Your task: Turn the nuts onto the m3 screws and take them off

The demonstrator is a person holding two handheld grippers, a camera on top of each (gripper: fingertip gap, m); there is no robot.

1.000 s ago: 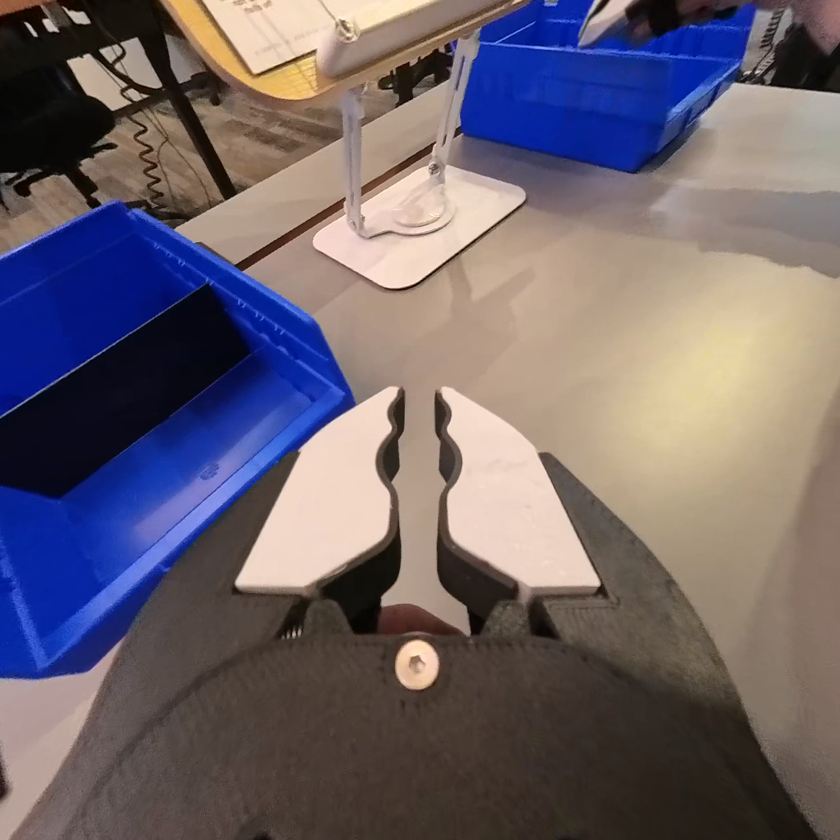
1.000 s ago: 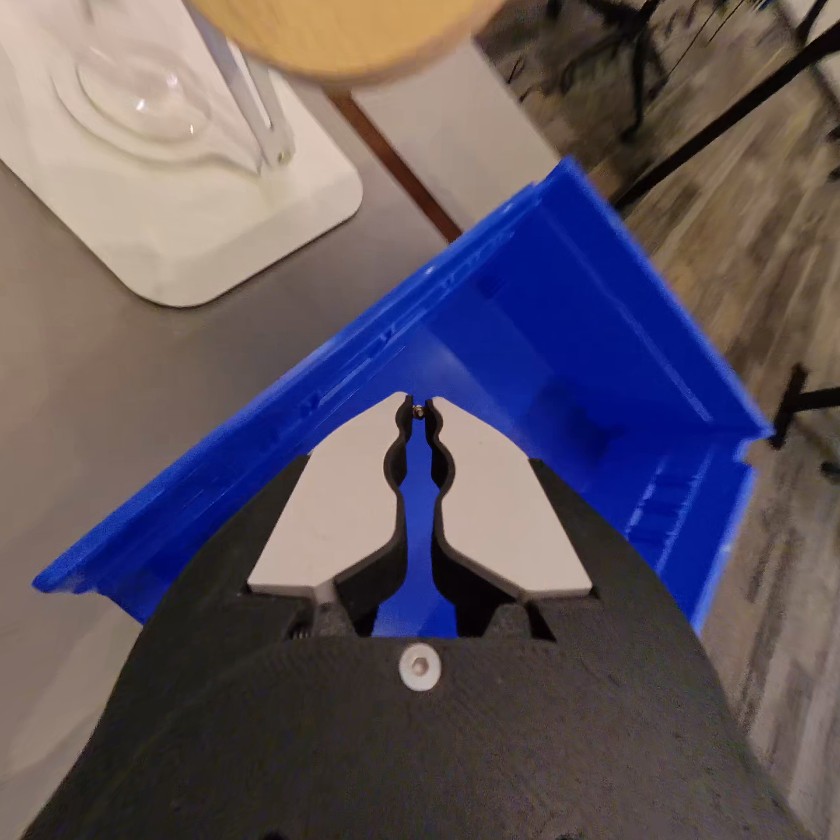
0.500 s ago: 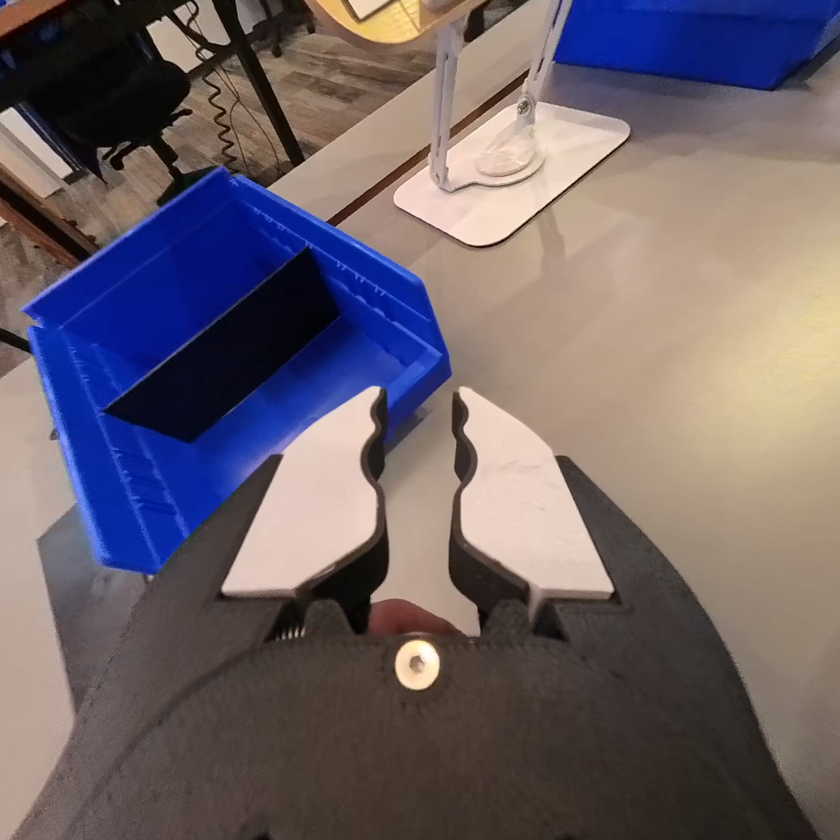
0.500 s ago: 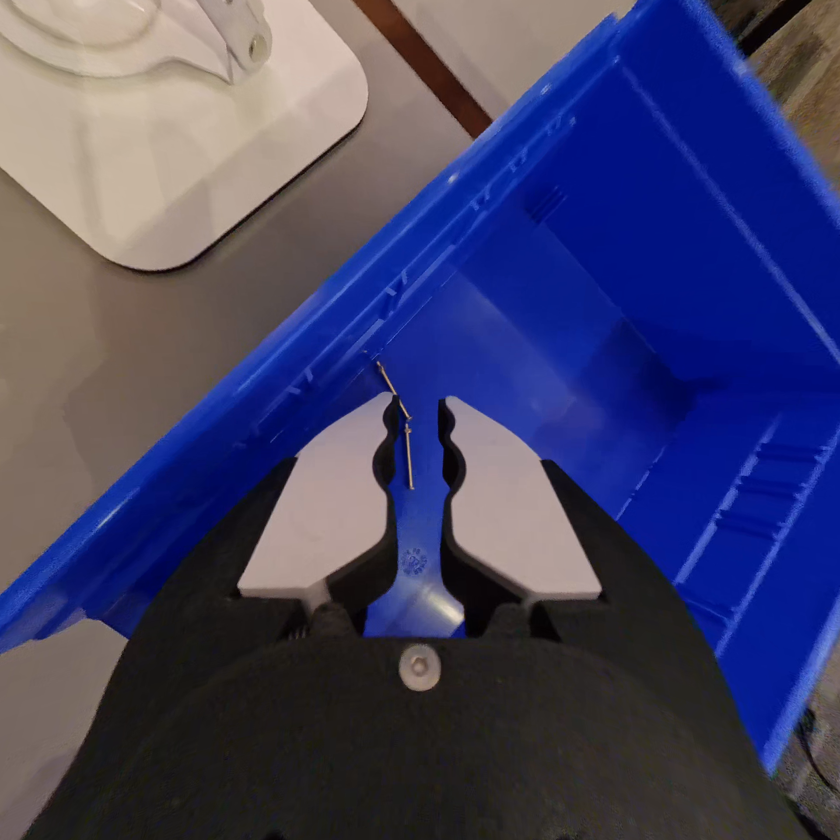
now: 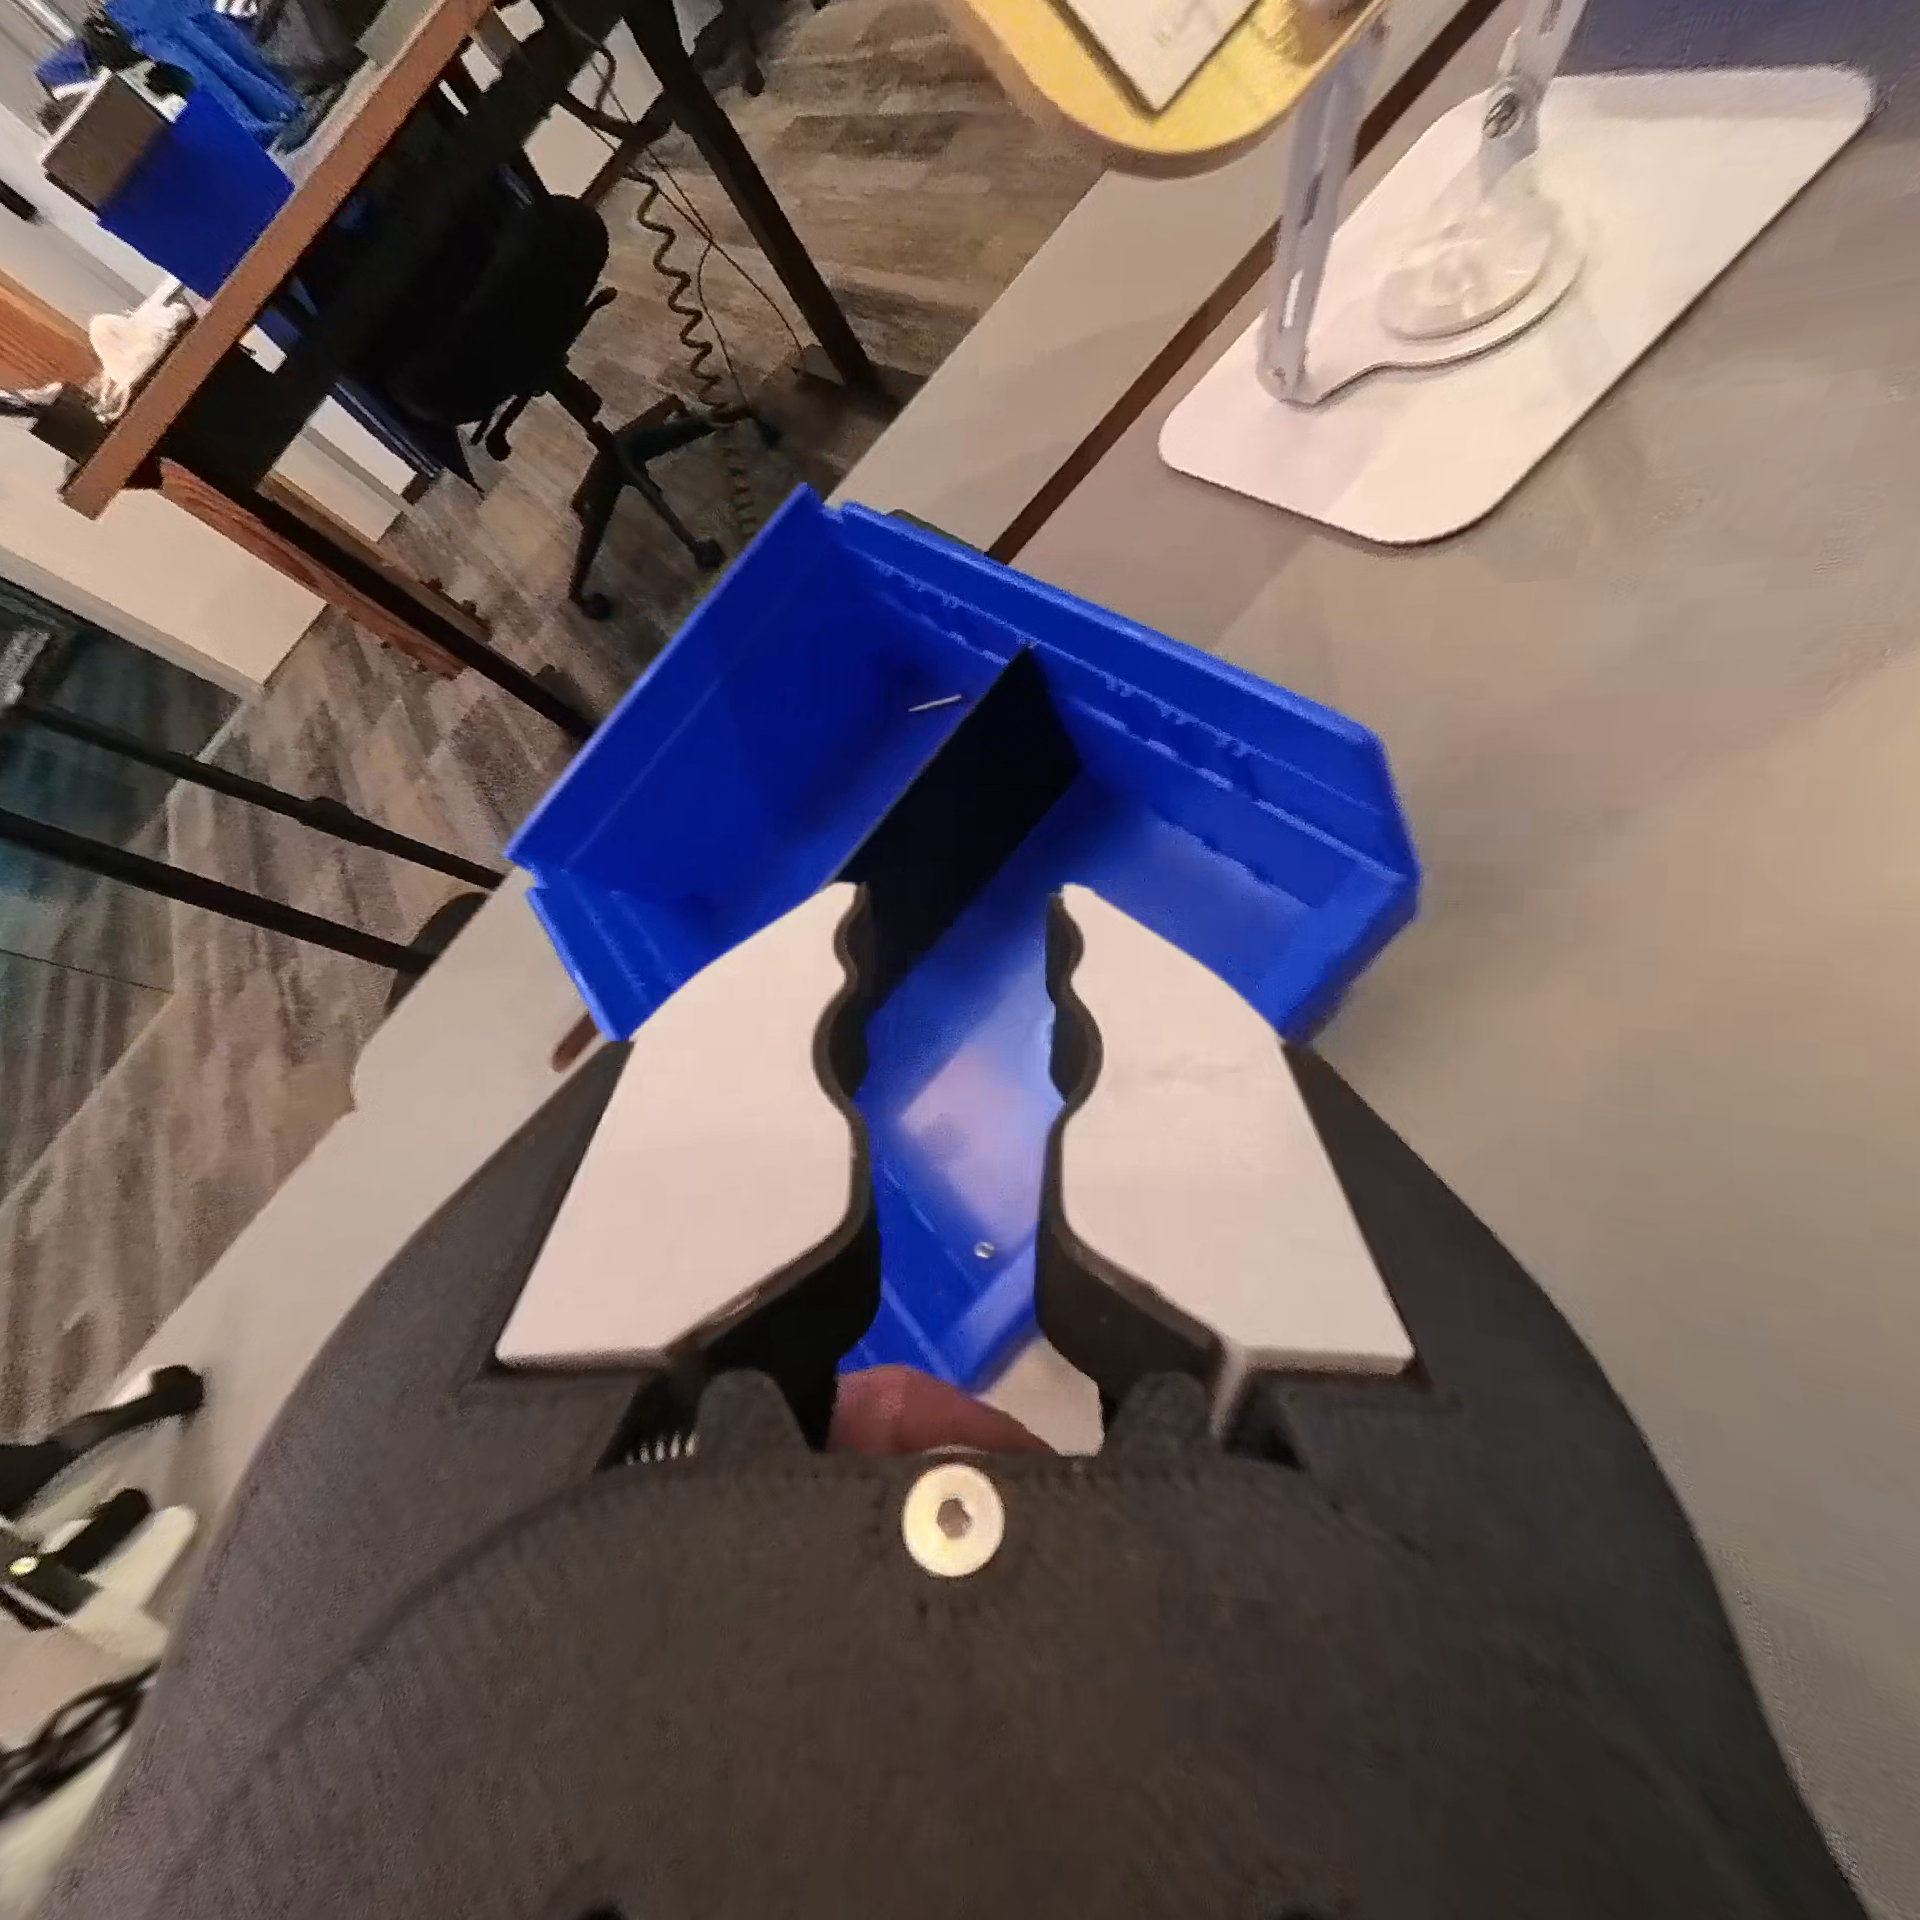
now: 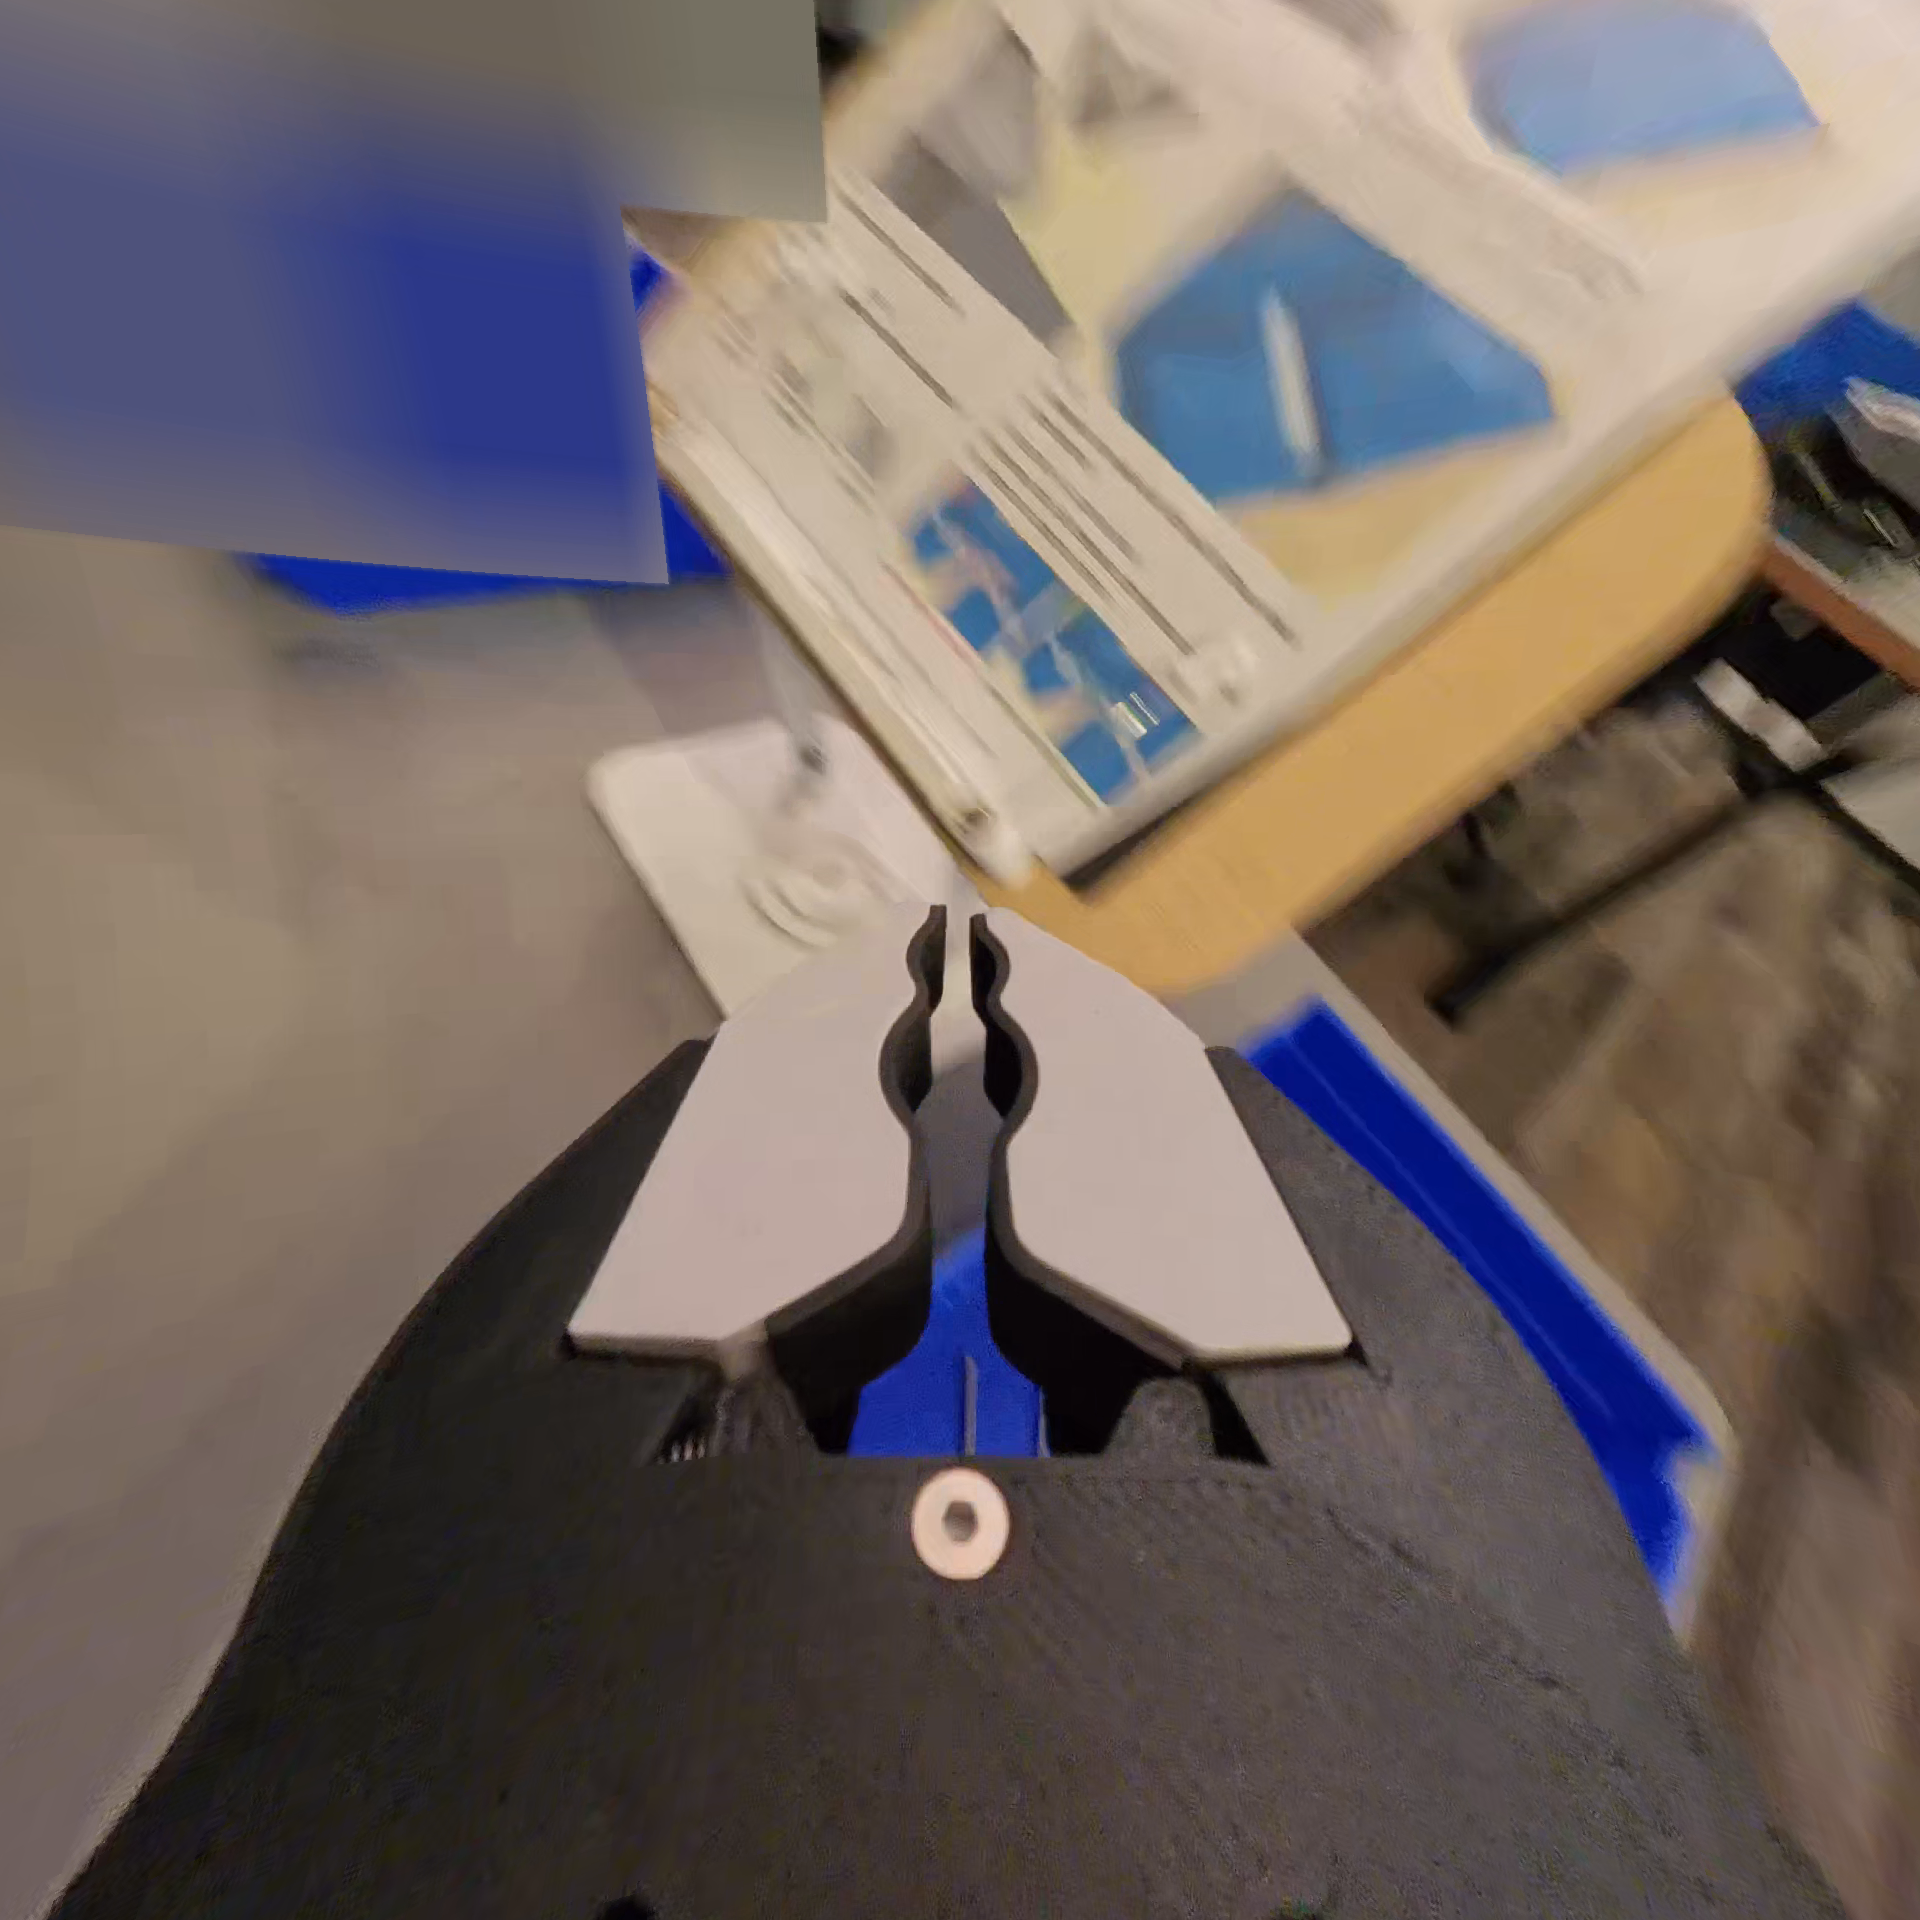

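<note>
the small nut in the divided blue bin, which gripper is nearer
Left. The left gripper hangs open right above the nut in the bin; the right gripper points away toward the document stand.

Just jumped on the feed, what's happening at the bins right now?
The left gripper is open and hovers over the blue divided bin, holding nothing. A small nut lies on the bin floor between its fingers, and a thin screw lies beyond the black divider. The right gripper view is badly blurred; its jaws look nearly closed, and I can't tell whether it holds anything. No nut is on a screw.
</note>
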